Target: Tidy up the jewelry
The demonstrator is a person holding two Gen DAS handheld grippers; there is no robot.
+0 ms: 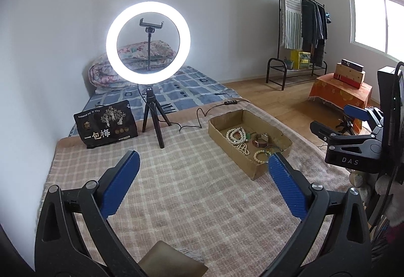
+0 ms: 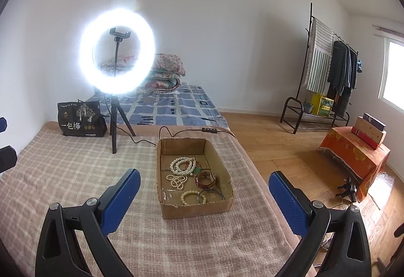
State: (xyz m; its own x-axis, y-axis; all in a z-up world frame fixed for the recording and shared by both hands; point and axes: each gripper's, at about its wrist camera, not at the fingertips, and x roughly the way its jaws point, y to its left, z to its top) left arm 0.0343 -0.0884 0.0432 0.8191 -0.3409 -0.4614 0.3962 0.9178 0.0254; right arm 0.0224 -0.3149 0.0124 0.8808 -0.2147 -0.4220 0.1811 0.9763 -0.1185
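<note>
Lying in a shallow cardboard box point(image 2: 194, 209) on the checked blanket point(image 2: 75, 176), the jewelry sits ahead of both hand-held grippers and touches neither. Through the right wrist camera the box stands straight ahead, between the lines of the 2 blue fingers and just beyond their tips. Inside it are a coiled cream bead necklace point(image 2: 182, 164) at the far end, a smaller bead strand point(image 2: 176, 180) beside it, a reddish-brown bangle point(image 2: 205, 180) toward the right wall, and a pale bead bracelet point(image 2: 190, 197) next to a thin dark ring bangle point(image 2: 210, 195) at the near end.

Right gripper point(image 2: 204, 182): jaws spread wide, nothing between the pads, nothing touched.

Left gripper point(image 1: 203, 162): also spread wide, with only bare blanket between its fingers. In its view the box point(image 1: 236, 152) lies ahead and to the right, its near corner just past the right fingertip, without contact. The right gripper point(image 1: 335, 123) shows at that view's right edge, well apart from the box.

Behind the box, a lit ring light point(image 2: 116, 51) on a small tripod stands beside a black printed bag point(image 2: 79, 119).
</note>
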